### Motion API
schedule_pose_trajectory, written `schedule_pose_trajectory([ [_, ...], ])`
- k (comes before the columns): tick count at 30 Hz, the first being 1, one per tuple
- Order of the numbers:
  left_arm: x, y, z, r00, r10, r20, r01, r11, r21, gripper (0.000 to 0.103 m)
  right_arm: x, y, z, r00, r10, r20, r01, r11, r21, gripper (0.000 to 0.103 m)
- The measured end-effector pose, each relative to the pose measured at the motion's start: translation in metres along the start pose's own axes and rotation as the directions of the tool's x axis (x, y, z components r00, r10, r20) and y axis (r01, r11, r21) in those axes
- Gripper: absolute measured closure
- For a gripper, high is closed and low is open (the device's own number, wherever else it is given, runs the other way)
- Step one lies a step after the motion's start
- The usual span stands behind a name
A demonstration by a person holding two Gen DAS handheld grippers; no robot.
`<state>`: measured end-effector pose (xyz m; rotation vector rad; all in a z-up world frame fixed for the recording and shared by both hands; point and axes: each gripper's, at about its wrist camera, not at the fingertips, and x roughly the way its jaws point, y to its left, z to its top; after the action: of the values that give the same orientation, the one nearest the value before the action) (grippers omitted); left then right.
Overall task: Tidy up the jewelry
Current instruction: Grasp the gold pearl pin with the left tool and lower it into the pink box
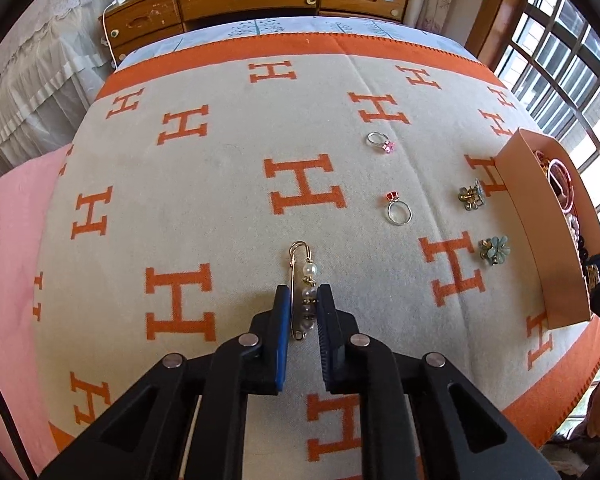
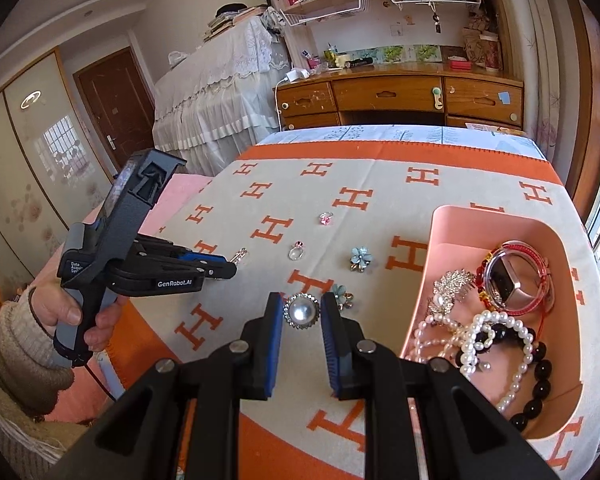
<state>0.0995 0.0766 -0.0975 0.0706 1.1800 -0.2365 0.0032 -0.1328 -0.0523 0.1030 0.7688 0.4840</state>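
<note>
My left gripper [image 1: 303, 300] is shut on a gold pin with pearls [image 1: 301, 276] that lies on the H-patterned blanket [image 1: 204, 184]. The right wrist view shows that left gripper [image 2: 233, 270] from the side, the pin [image 2: 241, 255] poking past its tips. My right gripper [image 2: 301, 314] is shut on a round pearl brooch [image 2: 301, 311], just left of the pink box [image 2: 496, 216]. On the blanket lie a pink-stone ring [image 1: 381, 142], a red-stone ring [image 1: 398, 208] and two blue flower brooches [image 1: 471, 194] [image 1: 495, 250].
The pink box [image 1: 540, 216] at the blanket's right edge holds pearl strings [image 2: 484, 332], a black bead bracelet, a red bangle [image 2: 516, 276] and a silver leaf brooch. A hand in a knit sleeve [image 2: 24, 344] holds the left gripper. A wooden desk [image 2: 400, 96] stands beyond the bed.
</note>
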Motion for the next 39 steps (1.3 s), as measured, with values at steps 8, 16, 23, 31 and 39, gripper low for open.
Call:
schedule_pose_trajectory([
  [8, -0.023, -0.006, -0.001, 0.999, -0.01, 0.053, 0.012, 1.0, -0.029, 0.093, -0.033, -0.027, -0.005, 0.996, -0.015, 0.091, 0.006, 0.995, 0.098, 0.084],
  [16, -0.063, -0.068, 0.01, 0.985, -0.114, 0.132, 0.101, 0.99, 0.102, 0.092, -0.061, -0.068, -0.003, 0.983, -0.107, 0.149, 0.073, 0.972, 0.222, 0.084],
  [23, -0.072, -0.137, 0.035, 0.965, -0.218, 0.146, 0.179, 0.954, 0.24, 0.092, -0.068, -0.098, -0.011, 0.975, -0.185, 0.126, 0.131, 0.927, 0.35, 0.084],
  [31, -0.041, -0.192, 0.066, 0.955, -0.282, 0.092, 0.242, 0.919, 0.31, 0.092, -0.064, -0.113, -0.017, 0.966, -0.253, 0.051, 0.211, 0.89, 0.404, 0.084],
  [39, 0.01, -0.206, 0.083, 0.966, -0.259, -0.004, 0.248, 0.922, 0.299, 0.09, -0.057, -0.11, -0.021, 0.972, -0.234, -0.02, 0.224, 0.895, 0.385, 0.083],
])
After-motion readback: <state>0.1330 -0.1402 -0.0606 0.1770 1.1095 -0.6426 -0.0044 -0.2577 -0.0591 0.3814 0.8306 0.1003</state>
